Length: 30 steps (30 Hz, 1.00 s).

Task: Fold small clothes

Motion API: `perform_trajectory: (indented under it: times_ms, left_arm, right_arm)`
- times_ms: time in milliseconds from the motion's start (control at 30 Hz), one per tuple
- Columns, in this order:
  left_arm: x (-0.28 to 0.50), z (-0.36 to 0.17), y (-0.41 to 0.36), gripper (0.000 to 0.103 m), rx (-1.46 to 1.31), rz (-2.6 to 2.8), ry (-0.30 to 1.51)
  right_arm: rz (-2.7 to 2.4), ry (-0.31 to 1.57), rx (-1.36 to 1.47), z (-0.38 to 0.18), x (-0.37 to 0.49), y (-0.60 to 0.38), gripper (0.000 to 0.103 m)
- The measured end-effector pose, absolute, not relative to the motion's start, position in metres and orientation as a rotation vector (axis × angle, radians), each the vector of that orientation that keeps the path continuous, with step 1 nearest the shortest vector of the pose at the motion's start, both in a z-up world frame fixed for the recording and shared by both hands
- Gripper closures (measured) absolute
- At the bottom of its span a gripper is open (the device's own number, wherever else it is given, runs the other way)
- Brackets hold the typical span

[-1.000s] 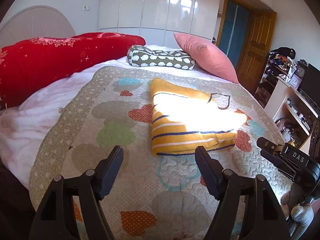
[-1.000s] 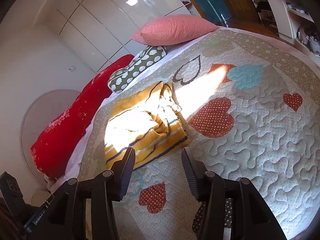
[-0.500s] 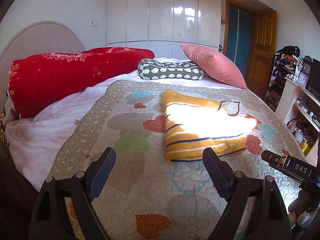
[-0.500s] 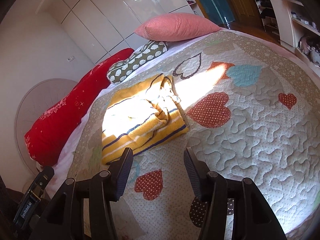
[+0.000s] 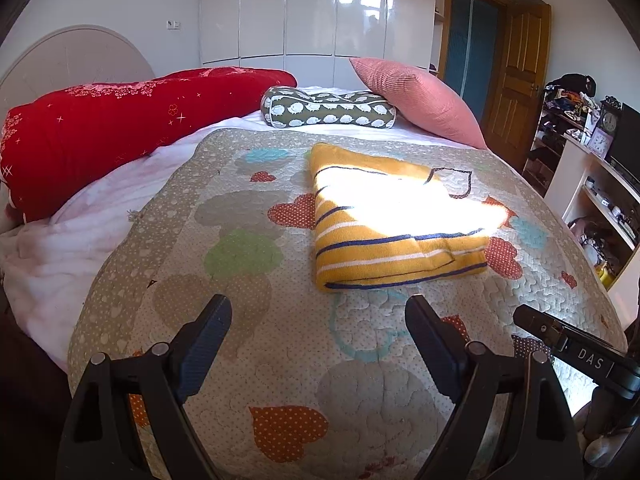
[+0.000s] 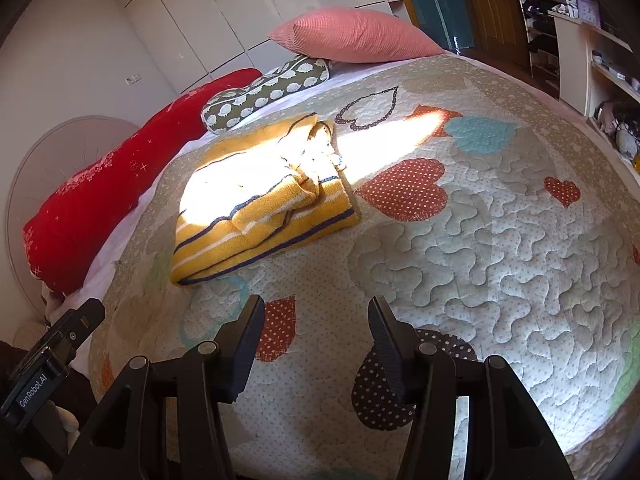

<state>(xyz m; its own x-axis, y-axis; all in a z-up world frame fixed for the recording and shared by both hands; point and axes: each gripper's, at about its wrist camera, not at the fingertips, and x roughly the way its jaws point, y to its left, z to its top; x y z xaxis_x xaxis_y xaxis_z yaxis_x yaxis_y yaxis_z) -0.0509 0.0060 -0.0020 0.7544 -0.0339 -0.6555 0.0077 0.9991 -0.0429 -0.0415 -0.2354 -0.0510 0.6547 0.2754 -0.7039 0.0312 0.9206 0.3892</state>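
With the yellow striped sweater (image 5: pixel 394 220) lying folded on the heart-patterned quilt (image 5: pixel 280 344), apart from the left gripper (image 5: pixel 318 322) and right gripper (image 6: pixel 316 320), both released and empty, the fold looks finished, so next seems fetching another garment.

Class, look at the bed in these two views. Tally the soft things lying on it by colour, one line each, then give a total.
Red: 1, the long bolster
Pink: 1, the cushion
Green with white pattern: 1, the small pillow
Yellow striped: 1, the folded garment
Total: 4
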Motion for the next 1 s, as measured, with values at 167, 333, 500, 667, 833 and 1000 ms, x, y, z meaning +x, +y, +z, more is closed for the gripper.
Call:
perform_trajectory:
  times_ms: [167, 333, 500, 667, 833, 1000]
  left_arm:
    - [-0.052, -0.005, 0.004, 0.015, -0.033, -0.027, 0.721]
    - [-0.054, -0.009, 0.004, 0.015, -0.034, -0.033, 0.728]
    - [-0.054, -0.012, 0.005, 0.015, -0.037, -0.034, 0.735]
    - [-0.053, -0.014, 0.006, 0.015, -0.041, -0.032, 0.739]
    - [-0.055, -0.018, 0.008, 0.015, -0.045, -0.03, 0.742]
    - [-0.057, -0.019, 0.01, 0.015, -0.055, -0.029, 0.734]
  right_arm:
    - [0.121, 0.853, 0.387, -0.053, -0.045, -0.238, 0.045]
    - [0.119, 0.857, 0.369, -0.054, -0.048, -0.234, 0.045]
    - [0.117, 0.863, 0.37, -0.055, -0.049, -0.233, 0.044]
    - [0.11, 0.857, 0.363, -0.055, -0.05, -0.232, 0.044]
    - [0.093, 0.857, 0.353, -0.056, -0.05, -0.233, 0.044]
    - [0.09, 0.858, 0.339, -0.057, -0.053, -0.23, 0.043]
